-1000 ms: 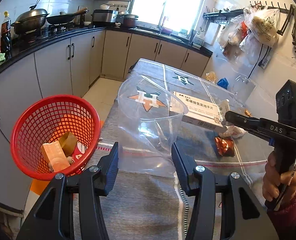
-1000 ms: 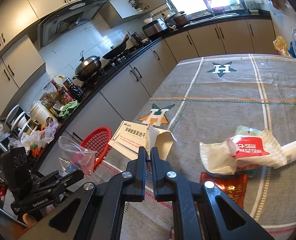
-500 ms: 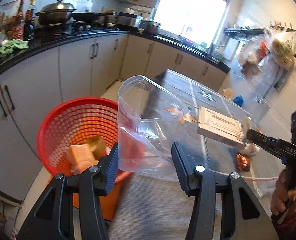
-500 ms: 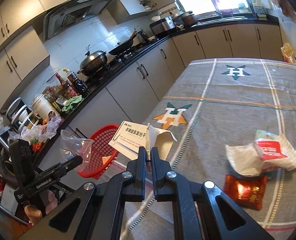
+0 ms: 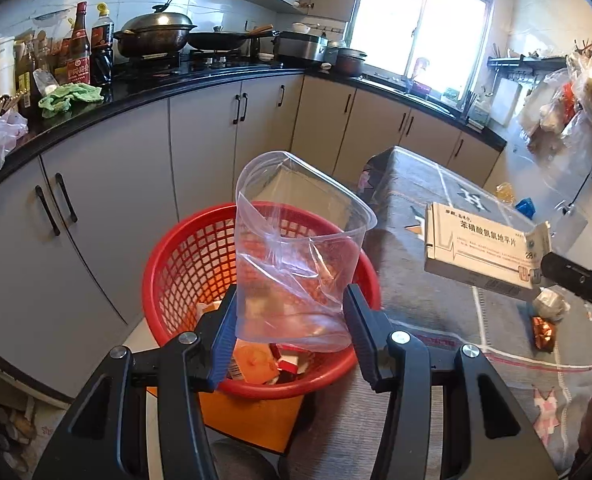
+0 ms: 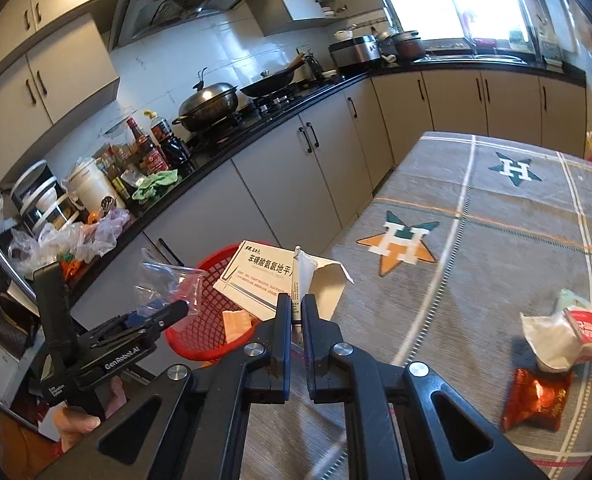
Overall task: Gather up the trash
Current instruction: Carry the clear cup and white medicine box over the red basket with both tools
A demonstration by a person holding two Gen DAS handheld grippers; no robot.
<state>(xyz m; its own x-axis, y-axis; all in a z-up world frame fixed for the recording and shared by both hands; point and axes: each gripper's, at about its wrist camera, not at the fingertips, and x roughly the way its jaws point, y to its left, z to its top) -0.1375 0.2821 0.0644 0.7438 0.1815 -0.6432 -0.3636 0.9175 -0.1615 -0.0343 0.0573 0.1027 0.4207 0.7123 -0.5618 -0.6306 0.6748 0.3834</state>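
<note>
Red basket [image 5: 184,264] contents partly hidden behind the clear bag [image 5: 296,256]; small print on medicine box [image 5: 483,244] illegible.

Both grippers were black, with blue pads inside their fingers [image 5: 222,330] and silver screws at the pivots. The left gripper [image 6: 168,310] bore white "GenRobot.AI" lettering, seen from the right wrist.
</note>
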